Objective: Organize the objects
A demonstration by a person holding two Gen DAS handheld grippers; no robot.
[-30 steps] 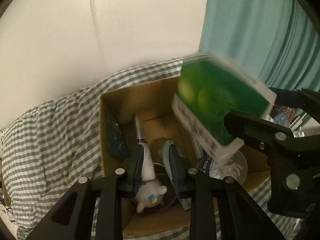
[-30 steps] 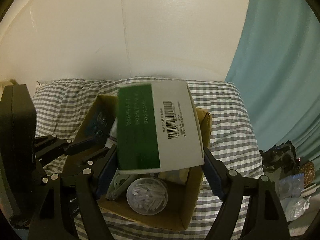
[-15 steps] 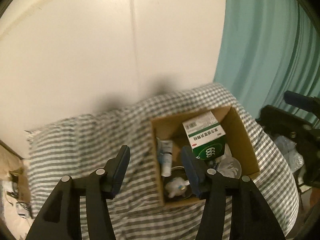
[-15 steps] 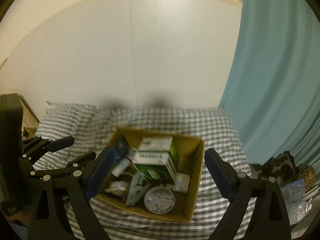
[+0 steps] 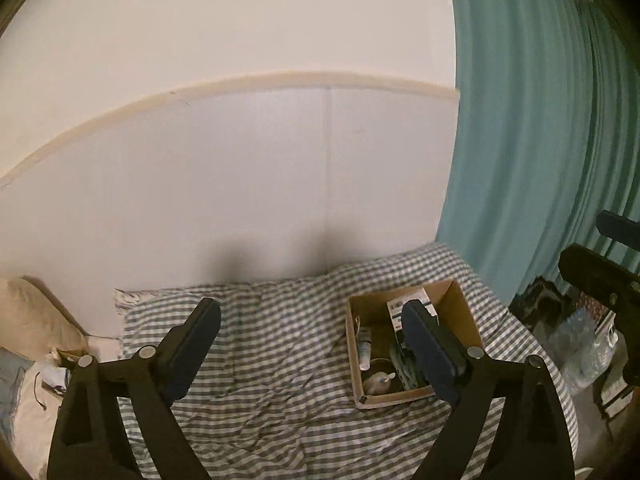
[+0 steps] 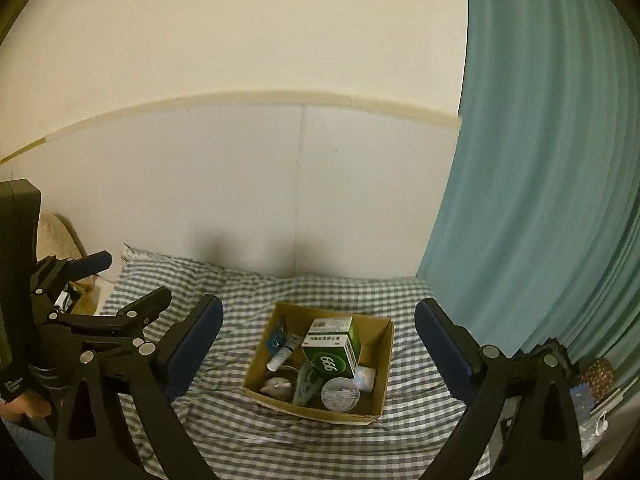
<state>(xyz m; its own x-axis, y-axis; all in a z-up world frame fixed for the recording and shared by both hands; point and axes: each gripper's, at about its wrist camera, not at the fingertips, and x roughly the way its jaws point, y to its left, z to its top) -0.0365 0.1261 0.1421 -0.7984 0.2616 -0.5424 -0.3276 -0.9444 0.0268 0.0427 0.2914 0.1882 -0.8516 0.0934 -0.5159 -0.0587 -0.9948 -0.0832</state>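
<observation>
A cardboard box [image 6: 380,364] sits on the checked bedcover [image 6: 240,292]; it also shows in the left wrist view [image 5: 460,304]. In it lie a green and white carton [image 6: 334,346], a white tube [image 6: 282,354], a round clear tub [image 6: 340,394], a small white toy [image 6: 276,388] and a grey-green clip [image 6: 306,386]. My right gripper [image 6: 318,346] is open and empty, held high and well back from the box. My left gripper [image 5: 312,346] is open and empty, over the bedcover left of the box. It also shows in the right wrist view [image 6: 128,284].
A white wall panel [image 6: 240,184] stands behind the bed. A teal curtain [image 6: 540,160] hangs at the right. Bags and clutter [image 5: 576,344] lie beside the bed's right edge. A beige pillow [image 5: 32,320] lies at the far left.
The right gripper let go of the green carton, which now lies in the box. The left gripper let go of the white toy. Both grippers opened and pulled up and back.
</observation>
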